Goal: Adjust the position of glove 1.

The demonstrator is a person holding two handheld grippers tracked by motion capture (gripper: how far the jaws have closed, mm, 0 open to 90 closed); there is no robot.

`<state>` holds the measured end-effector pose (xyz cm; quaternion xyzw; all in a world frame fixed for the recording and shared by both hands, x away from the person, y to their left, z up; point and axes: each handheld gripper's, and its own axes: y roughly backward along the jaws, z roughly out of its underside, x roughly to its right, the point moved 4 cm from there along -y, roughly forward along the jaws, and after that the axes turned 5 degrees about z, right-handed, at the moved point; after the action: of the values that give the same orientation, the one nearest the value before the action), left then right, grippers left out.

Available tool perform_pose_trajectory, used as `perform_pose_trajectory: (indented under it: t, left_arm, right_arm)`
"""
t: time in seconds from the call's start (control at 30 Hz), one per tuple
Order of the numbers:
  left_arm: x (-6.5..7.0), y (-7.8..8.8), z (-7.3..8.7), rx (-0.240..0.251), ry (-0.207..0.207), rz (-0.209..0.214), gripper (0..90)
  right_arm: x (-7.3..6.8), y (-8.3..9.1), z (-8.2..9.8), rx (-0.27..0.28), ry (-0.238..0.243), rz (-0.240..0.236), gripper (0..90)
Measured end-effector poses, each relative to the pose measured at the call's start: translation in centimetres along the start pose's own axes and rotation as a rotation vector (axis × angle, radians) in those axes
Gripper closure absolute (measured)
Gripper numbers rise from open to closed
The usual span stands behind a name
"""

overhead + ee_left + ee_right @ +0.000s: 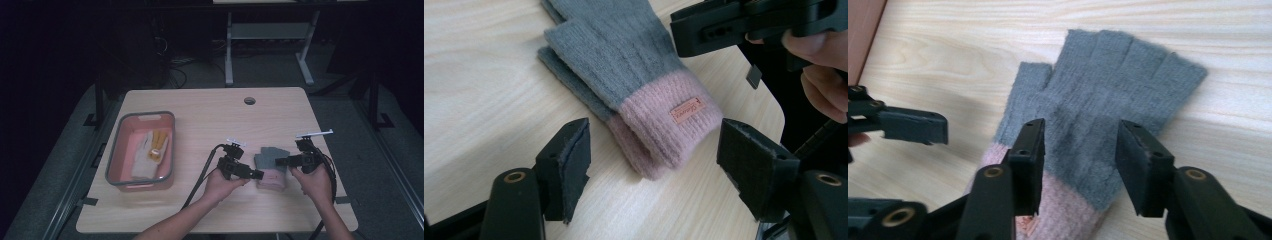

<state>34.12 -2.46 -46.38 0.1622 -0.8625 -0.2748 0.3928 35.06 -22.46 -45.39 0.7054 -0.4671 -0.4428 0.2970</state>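
The left tool (256, 174) covers part of the gloves' (272, 165) pink cuffs.

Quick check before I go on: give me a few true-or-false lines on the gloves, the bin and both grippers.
1. The grey gloves lie stacked on the table. True.
2. Their cuffs are blue. False: they are pink.
3. The left gripper is clamped on the cuffs. False: its jaws stand open either side of them, not touching.
4. The pink bin holds a white and yellow glove. True.
5. The right gripper is open above the gloves. True.
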Motion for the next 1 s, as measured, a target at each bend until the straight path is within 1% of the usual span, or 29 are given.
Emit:
perform_pose_trajectory:
  t: [0.03, 0.2, 0.23, 0.33, 0.4, 0.43, 0.47, 0.53, 0.57, 0.63, 0.67, 0.7, 0.73, 0.9, 0.97, 1.0]
  left_arm:
    - [0.0, -0.2, 0.0, -0.001, 0.012, 0.005, 30.9]
    - [-0.3, -1.5, 0.3, -0.021, 0.033, 0.01, 32.2]
    - [-0.3, -1.7, 0.3, -0.017, 0.045, 0.016, 32.5]
    - [-0.3, -2.2, 0.4, -0.023, 0.054, 0.028, 33.0]
    - [-0.3, -2.5, 0.5, -0.034, 0.053, 0.021, 34.5]
    - [-0.2, -2.7, 0.5, -0.035, 0.063, 0.023, 34.7]
    - [-0.2, -2.8, 0.6, -0.038, 0.064, 0.029, 35.1]
    - [-0.2, -3.1, 0.7, -0.042, 0.064, 0.02, 35.5]
    - [-0.2, -3.2, 0.7, -0.045, 0.074, 0.025, 35.5]
    - [-0.3, -3.4, 0.8, -0.05, 0.074, 0.026, 35.5]
    - [-0.3, -3.4, 0.8, -0.049, 0.076, 0.025, 36.8]
    - [-0.3, -3.5, 0.7, -0.049, 0.08, 0.022, 37.2]
    - [-0.3, -3.5, 0.7, -0.049, 0.077, 0.019, 38.2]
    - [-0.3, -3.6, 0.7, -0.048, 0.087, 0.005, 45.0]
    - [-0.4, -3.6, 0.7, -0.056, 0.088, 0.01, 47.6]
    - [-0.5, -3.6, 0.6, -0.052, 0.11, 0.024, 48.7]
  right_arm:
    - [0.1, 0.0, 0.0, 0.002, -0.003, -0.004, 52.7]
    - [0.9, -0.4, 0.5, -0.001, -0.03, -0.02, 49.2]
    - [1.0, -0.4, 0.5, 0.003, -0.03, -0.023, 48.9]
    - [1.4, -0.5, 0.6, 0.008, -0.042, -0.029, 47.7]
    - [1.8, -0.6, 0.8, 0.008, -0.049, -0.036, 47.7]
    - [1.9, -0.7, 0.8, 0.006, -0.057, -0.036, 47.6]
    - [2.1, -0.8, 0.9, 0.008, -0.056, -0.042, 47.6]
    - [2.5, -1.0, 1.0, 0.018, -0.058, -0.053, 47.6]
    - [2.6, -1.2, 1.2, 0.011, -0.069, -0.058, 47.6]
    - [2.9, -1.5, 1.3, 0.017, -0.074, -0.063, 47.7]
    - [2.9, -1.5, 1.4, 0.008, -0.094, -0.07, 47.7]
    - [3.1, -1.7, 1.4, 0.015, -0.089, -0.075, 47.8]
    - [3.1, -1.7, 1.5, 0.012, -0.099, -0.081, 47.8]
    - [3.2, -2.2, 1.7, 0.021, -0.102, -0.092, 49.3]
    - [3.3, -2.2, 1.8, 0.028, -0.12, -0.098, 50.1]
    - [3.3, -2.2, 1.8, 0.029, -0.125, -0.101, 50.7]
